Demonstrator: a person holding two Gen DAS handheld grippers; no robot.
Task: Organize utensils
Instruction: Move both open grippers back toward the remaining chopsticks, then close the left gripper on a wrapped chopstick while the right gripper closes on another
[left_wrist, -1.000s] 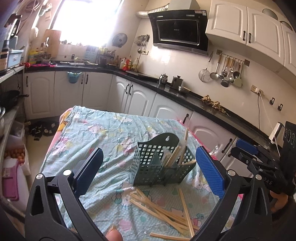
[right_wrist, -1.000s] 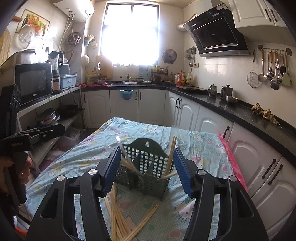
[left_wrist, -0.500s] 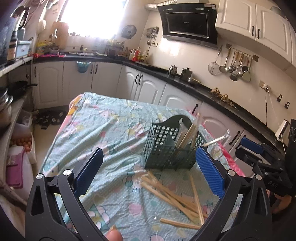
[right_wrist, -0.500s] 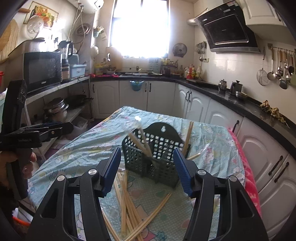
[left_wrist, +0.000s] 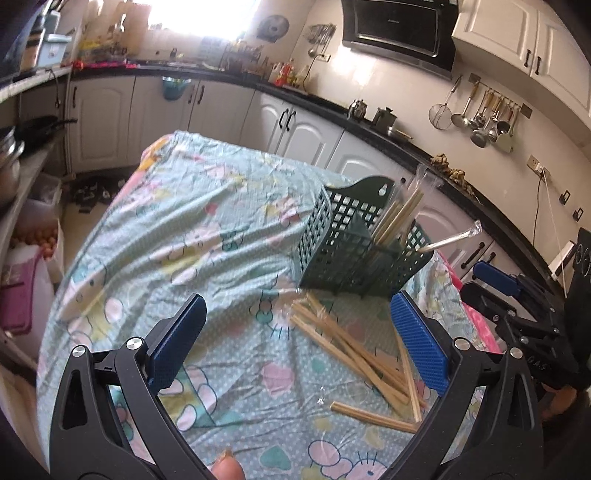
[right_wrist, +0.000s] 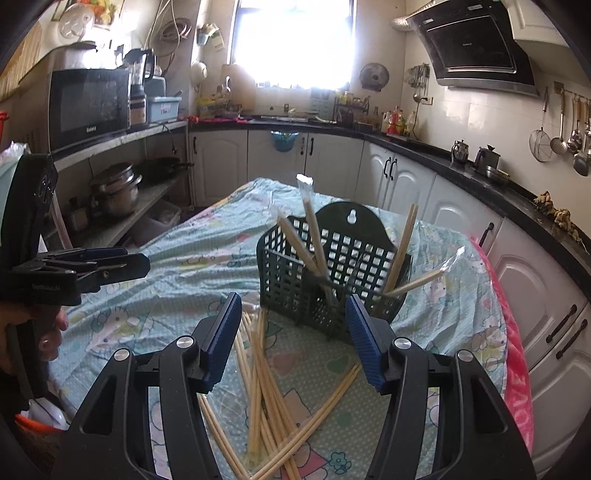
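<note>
A dark green slotted utensil basket stands on the cloth-covered table with several wrapped chopsticks leaning in it. Loose bamboo chopsticks lie scattered on the cloth just in front of the basket. My left gripper hovers open above the cloth, left of the pile, nothing between its blue pads. My right gripper is open over the pile, its fingertips framing the basket's front, holding nothing. Each gripper shows in the other's view: the right gripper at the right edge, the left gripper at the left.
The table wears a pale blue cartoon-print cloth with a pink edge. White cabinets under a black counter wrap the room. A shelf with pots and a microwave stands left. A fingertip shows at the bottom.
Both grippers have sunk and tilted toward the table, so the basket and loose chopsticks sit closer and larger in view. Jaw widths look unchanged.
</note>
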